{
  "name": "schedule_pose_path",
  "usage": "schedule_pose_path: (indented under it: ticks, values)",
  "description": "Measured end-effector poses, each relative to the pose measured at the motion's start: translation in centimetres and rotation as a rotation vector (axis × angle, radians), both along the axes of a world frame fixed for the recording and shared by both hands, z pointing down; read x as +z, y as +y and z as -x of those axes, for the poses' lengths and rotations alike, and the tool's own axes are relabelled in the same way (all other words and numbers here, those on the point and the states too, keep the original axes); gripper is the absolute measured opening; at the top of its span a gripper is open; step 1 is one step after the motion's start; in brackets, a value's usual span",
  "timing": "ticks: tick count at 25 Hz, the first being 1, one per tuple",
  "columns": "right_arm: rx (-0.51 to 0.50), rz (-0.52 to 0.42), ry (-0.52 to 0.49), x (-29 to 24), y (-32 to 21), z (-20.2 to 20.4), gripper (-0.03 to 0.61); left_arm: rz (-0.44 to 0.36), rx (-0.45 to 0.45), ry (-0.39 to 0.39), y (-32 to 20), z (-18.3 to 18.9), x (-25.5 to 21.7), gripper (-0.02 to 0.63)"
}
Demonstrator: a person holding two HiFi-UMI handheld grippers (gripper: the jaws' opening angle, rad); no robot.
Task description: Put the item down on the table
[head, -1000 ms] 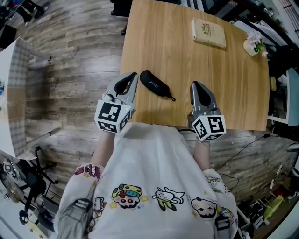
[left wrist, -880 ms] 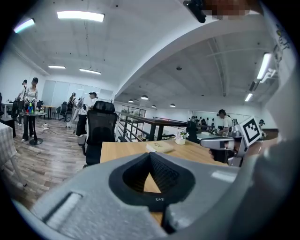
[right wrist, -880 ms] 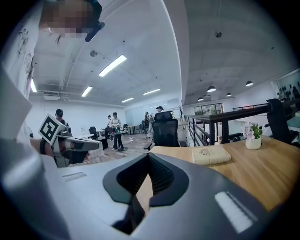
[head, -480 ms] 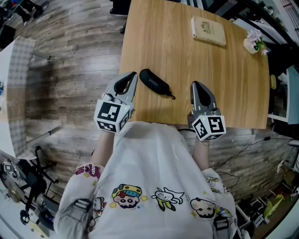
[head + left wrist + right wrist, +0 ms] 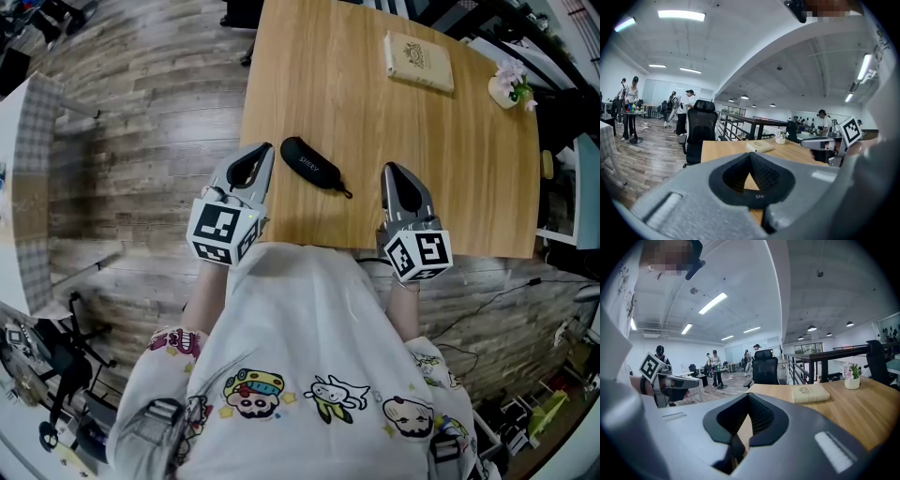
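Observation:
A black glasses case (image 5: 312, 167) lies flat on the wooden table (image 5: 450, 169) near its front edge, between my two grippers. My left gripper (image 5: 265, 150) hovers at the table's left front corner, its tips just left of the case, jaws shut with nothing in them. In the left gripper view the case (image 5: 757, 194) shows through the hollow behind the closed tips (image 5: 750, 154). My right gripper (image 5: 391, 171) hangs over the front edge, to the right of the case and apart from it, shut and empty (image 5: 748, 395).
A cream book (image 5: 419, 64) lies at the table's far side, with a small flower pot (image 5: 511, 89) at the far right edge. A black office chair (image 5: 703, 131) stands behind the table. Wooden floor lies to the left; people stand far off.

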State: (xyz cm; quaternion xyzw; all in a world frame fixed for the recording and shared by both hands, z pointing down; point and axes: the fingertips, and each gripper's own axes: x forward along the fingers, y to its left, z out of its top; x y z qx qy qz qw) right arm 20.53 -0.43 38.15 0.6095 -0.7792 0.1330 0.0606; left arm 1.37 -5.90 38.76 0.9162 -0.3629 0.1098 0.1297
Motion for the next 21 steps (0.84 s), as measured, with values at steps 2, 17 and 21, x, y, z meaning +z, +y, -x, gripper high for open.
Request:
schedule_pose_path:
  ticks: [2, 17, 21]
  values:
    - [-0.004, 0.006, 0.001, 0.1, 0.0, 0.1, 0.009, 0.002, 0.002, 0.000, 0.0, 0.1, 0.1, -0.002]
    - [-0.012, 0.023, -0.013, 0.9, -0.4, 1.0, 0.009, 0.018, -0.011, -0.008, -0.1, 0.9, 0.8, -0.002]
    - [-0.014, 0.027, -0.008, 1.0, -0.6, 1.1, 0.009, 0.022, -0.013, -0.009, -0.3, 1.0, 0.9, -0.002]
